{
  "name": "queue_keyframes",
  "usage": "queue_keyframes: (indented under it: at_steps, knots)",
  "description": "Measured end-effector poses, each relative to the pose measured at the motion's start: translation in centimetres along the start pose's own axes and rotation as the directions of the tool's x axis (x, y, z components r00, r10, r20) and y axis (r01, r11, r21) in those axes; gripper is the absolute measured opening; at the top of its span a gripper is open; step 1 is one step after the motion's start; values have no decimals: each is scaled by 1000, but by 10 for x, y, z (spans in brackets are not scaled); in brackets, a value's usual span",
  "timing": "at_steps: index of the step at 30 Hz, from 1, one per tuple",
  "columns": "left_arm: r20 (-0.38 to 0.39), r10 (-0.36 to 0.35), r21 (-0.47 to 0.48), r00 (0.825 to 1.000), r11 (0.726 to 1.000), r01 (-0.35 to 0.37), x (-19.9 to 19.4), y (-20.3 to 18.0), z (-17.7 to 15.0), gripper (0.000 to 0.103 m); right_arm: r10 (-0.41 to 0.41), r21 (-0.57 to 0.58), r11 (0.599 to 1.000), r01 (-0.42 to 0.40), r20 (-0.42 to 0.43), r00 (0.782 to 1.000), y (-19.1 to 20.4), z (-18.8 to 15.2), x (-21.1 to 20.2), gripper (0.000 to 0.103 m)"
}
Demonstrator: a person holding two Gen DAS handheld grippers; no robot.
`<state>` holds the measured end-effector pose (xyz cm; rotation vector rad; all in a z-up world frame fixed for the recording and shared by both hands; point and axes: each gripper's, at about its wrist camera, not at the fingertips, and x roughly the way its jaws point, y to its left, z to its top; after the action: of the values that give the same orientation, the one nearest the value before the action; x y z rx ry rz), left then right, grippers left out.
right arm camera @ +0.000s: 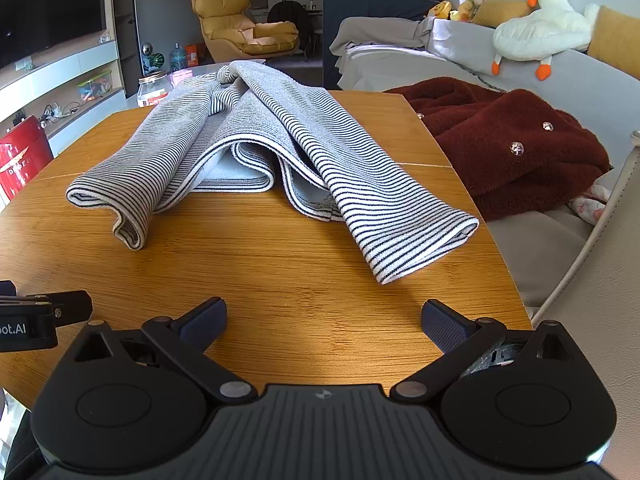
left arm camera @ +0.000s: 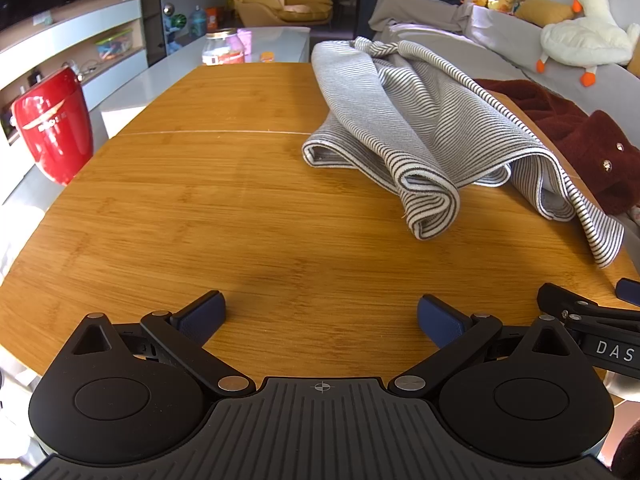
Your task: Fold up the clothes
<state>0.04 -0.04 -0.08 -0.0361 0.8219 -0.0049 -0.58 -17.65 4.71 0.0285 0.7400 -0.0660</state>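
On the table [right arm camera: 280, 292]: striped garment [right arm camera: 256, 152], unfolded and bunched.
Left gripper [left arm camera: 321, 316] and right gripper [right arm camera: 324, 318] hover near the garment's front edge, apart from it, jaws spread wide, empty. Red coat [right arm camera: 508, 140] lies beside the garment, off the table.

A crumpled striped garment [right arm camera: 256, 148] lies on the wooden table [right arm camera: 280, 280].

Bright daylight, sharp focus, fisheye-bent edges
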Motion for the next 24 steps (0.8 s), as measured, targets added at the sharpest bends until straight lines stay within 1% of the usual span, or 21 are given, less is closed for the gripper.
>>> queue_keyframes:
  at_steps: [24]
  knots:
    - [2,5,6,1000,1000,-5,-3,-1,-4,103,0,0,1000,0,2,1000,0,-1,0,103]
